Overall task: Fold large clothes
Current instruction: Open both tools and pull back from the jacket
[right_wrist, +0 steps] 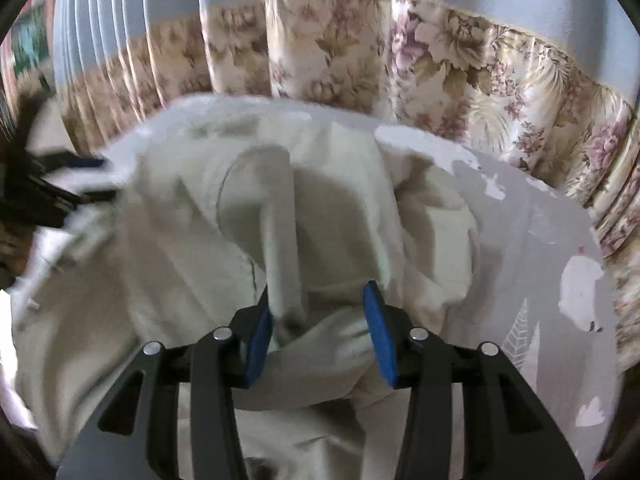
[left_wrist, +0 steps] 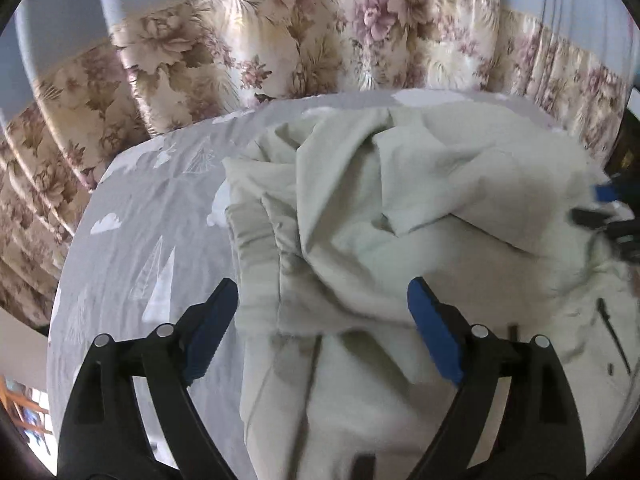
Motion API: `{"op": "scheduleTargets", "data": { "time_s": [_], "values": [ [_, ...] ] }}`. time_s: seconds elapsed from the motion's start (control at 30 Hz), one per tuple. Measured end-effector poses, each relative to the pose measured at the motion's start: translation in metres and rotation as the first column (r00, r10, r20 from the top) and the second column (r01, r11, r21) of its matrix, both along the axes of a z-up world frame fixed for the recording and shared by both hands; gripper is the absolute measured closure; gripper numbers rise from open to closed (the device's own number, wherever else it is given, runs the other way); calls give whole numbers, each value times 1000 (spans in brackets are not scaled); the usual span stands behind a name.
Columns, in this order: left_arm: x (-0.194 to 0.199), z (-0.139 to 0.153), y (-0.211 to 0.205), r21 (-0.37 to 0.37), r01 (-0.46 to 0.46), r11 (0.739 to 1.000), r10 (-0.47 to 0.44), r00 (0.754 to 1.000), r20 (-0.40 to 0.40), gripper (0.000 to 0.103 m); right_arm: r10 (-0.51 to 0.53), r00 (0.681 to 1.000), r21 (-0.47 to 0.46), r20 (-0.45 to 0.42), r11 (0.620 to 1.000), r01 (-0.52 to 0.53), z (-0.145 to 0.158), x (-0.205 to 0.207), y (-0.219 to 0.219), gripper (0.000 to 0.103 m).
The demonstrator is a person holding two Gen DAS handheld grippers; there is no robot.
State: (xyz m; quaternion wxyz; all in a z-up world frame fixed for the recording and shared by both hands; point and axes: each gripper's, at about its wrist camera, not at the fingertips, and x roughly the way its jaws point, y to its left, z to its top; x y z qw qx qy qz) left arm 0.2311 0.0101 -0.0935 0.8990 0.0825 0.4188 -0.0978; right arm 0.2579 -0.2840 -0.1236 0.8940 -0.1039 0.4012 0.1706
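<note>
A large cream-white garment [left_wrist: 380, 208] lies crumpled in a heap on a grey patterned bedsheet [left_wrist: 132, 216]; a dark zipper shows on it at the right. My left gripper [left_wrist: 322, 300] is open above the garment's near left part, holding nothing. In the right wrist view the same garment [right_wrist: 192, 248] fills the middle. My right gripper [right_wrist: 318, 300] is open, its blue pads on either side of a bunched fold of the cloth without pinching it. The right gripper also shows blurred at the right edge of the left wrist view [left_wrist: 608, 216], and the left gripper at the left edge of the right wrist view [right_wrist: 60, 184].
A floral curtain [left_wrist: 248, 52] with a pale blue upper part hangs right behind the bed. The bed's left edge [left_wrist: 60, 280] drops to the floor. Bare grey sheet [right_wrist: 540, 248] lies to the right of the garment.
</note>
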Motion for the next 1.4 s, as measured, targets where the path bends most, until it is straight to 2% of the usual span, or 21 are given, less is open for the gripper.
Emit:
{"op": "scheduleTargets", "data": {
  "time_s": [0.07, 0.13, 0.23, 0.27, 0.3, 0.4, 0.5, 0.57, 0.7, 0.77, 0.8, 0.93, 1.0, 1.07, 1.2, 1.4],
  "values": [
    [-14, 5, 8, 3, -44, 999, 44, 999, 18, 12, -7, 1000, -22, -1, 1000, 7, -12, 1, -3, 59],
    [-22, 6, 21, -3, -92, 996, 92, 995, 31, 7, -15, 1000, -6, 3, 1000, 15, -9, 1, -7, 59],
    [-38, 8, 48, -19, -175, 984, 176, 984, 33, 6, -17, 999, 59, 33, 998, 15, 13, -10, -15, 57],
    [-43, 8, 57, -28, -201, 979, 202, 979, 33, 5, -22, 998, 118, 59, 993, 15, 28, -21, -25, 57],
    [-52, 9, 70, -37, -234, 972, 235, 971, 37, 4, -27, 996, 151, 81, 988, 15, 36, -27, -31, 53],
    [-73, 10, 96, -28, -306, 952, 307, 950, 61, 3, -112, 978, 225, 179, 972, 70, 67, -62, -58, 23],
    [-103, 6, 121, -32, -379, 925, 380, 922, 77, 3, -212, 953, 267, 216, 952, 151, 85, -93, -79, 17],
    [-117, 2, 129, -33, -401, 915, 403, 912, 74, 3, -297, 921, 279, 250, 933, 225, 94, -115, -89, 11],
    [-138, -4, 129, -37, -404, 914, 405, 911, 81, 3, -370, 871, 312, 324, 911, 271, 103, -153, -102, 2],
    [-143, -7, 120, -24, -386, 922, 387, 919, 80, 3, -428, 834, 325, 348, 890, 320, 100, -167, -107, 2],
    [-144, -9, 115, -23, -371, 928, 372, 925, 77, 3, -442, 827, 325, 347, 884, 336, 98, -170, -110, 2],
    [-151, -14, 89, -22, -320, 947, 321, 944, 74, 3, -457, 840, 277, 292, 881, 383, 80, -169, -110, 2],
    [-151, -16, 73, -3, -296, 955, 296, 952, 75, 3, -447, 842, 239, 302, 891, 387, 72, -170, -104, 2],
    [-152, -16, 63, 8, -302, 953, 300, 950, 83, 3, -460, 832, 237, 311, 885, 401, 67, -173, -102, 2],
    [-156, -15, 59, -43, -319, 947, 322, 944, 71, 3, -491, 810, 273, 322, 867, 417, 65, -186, -101, 3],
    [-166, -17, 62, -84, -347, 934, 351, 935, 51, 3, -485, 838, 320, 249, 858, 402, 56, -198, -106, 3]
  ]
}}
